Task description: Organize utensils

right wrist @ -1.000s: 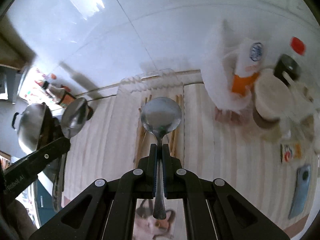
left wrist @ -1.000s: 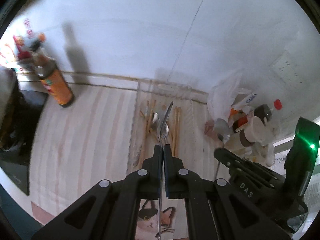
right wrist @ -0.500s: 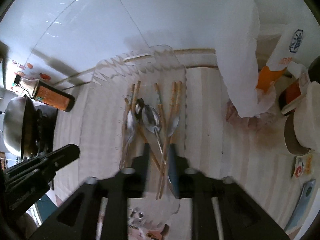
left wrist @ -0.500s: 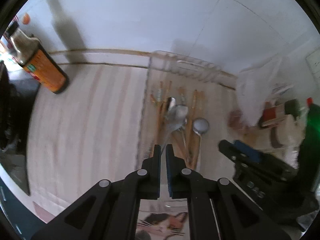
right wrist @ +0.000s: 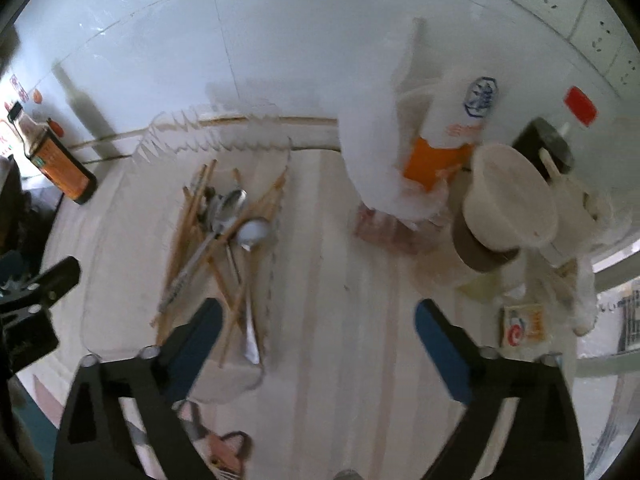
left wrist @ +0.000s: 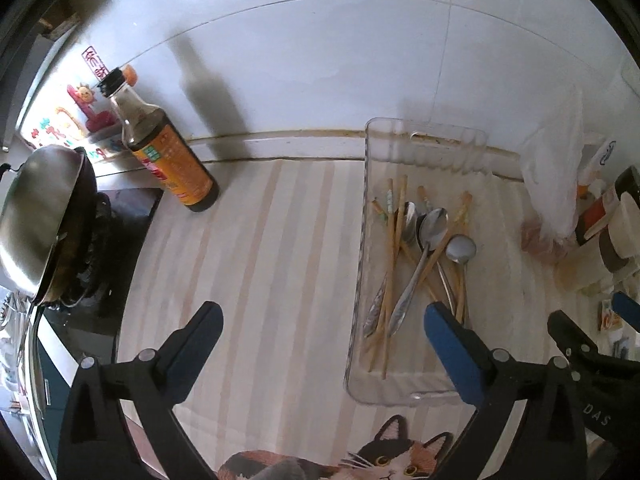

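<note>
A clear plastic tray [left wrist: 360,264] lies on the striped counter and holds several metal spoons [left wrist: 430,228] and wooden chopsticks [left wrist: 390,240] in a loose pile. It also shows in the right wrist view [right wrist: 96,280] with the spoons [right wrist: 252,230] in it. My left gripper [left wrist: 324,320] is wide open and empty, above the counter just left of the tray. My right gripper [right wrist: 316,316] is wide open and empty, above the counter right of the tray.
A soy sauce bottle [left wrist: 168,156] stands at the back left beside a steel wok [left wrist: 36,216] on a stove. A white plastic bag [right wrist: 372,140], bottles and a paper cup [right wrist: 504,216] crowd the right. A cat-print mat [left wrist: 392,456] lies at the front edge.
Both grippers held a spoon a second ago; both spoons now lie in the tray. Both grippers have opened wide and pulled back from the tray.
</note>
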The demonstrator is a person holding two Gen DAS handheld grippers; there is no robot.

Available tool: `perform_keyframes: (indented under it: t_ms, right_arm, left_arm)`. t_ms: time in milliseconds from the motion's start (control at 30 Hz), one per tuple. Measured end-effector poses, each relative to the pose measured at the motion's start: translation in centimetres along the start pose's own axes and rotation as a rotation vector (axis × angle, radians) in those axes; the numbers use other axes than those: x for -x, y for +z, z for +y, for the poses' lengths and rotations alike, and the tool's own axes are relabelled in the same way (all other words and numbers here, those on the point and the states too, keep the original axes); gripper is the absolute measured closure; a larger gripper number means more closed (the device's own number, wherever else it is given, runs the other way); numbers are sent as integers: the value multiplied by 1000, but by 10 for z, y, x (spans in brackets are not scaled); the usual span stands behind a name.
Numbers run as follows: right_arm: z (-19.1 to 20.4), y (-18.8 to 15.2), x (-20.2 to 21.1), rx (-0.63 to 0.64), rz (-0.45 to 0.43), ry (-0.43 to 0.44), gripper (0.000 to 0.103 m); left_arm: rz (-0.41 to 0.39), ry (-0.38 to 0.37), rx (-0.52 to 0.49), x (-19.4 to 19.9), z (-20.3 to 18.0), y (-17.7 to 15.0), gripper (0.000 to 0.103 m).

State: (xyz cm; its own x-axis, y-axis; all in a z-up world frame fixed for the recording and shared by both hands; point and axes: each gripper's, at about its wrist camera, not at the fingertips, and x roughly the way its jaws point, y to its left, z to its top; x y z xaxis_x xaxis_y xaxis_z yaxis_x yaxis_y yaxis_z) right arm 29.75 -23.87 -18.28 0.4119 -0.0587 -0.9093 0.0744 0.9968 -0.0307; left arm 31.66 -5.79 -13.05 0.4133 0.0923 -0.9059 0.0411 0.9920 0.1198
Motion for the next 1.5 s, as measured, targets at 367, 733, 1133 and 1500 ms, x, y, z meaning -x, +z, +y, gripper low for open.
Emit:
perform_keyframes:
  t_ms: [367,733,1133,1500]
  right_arm:
    - [-10,-20,15,-22,-37,-65,0]
    - [-10,-68,107,-95,-172,-110,0]
    - [5,-151,246,-149,-368,-137,0]
    - [18,-217,318,-183,-448,-133,0]
  left_arm:
    - [-28,7,33,10,7,-21,0]
    - [-171,-37,9,91,24,-55,0]
    - [-334,-131,-5,204,67,-127,0]
    - [-400,-171,-37,261,85,-180,0]
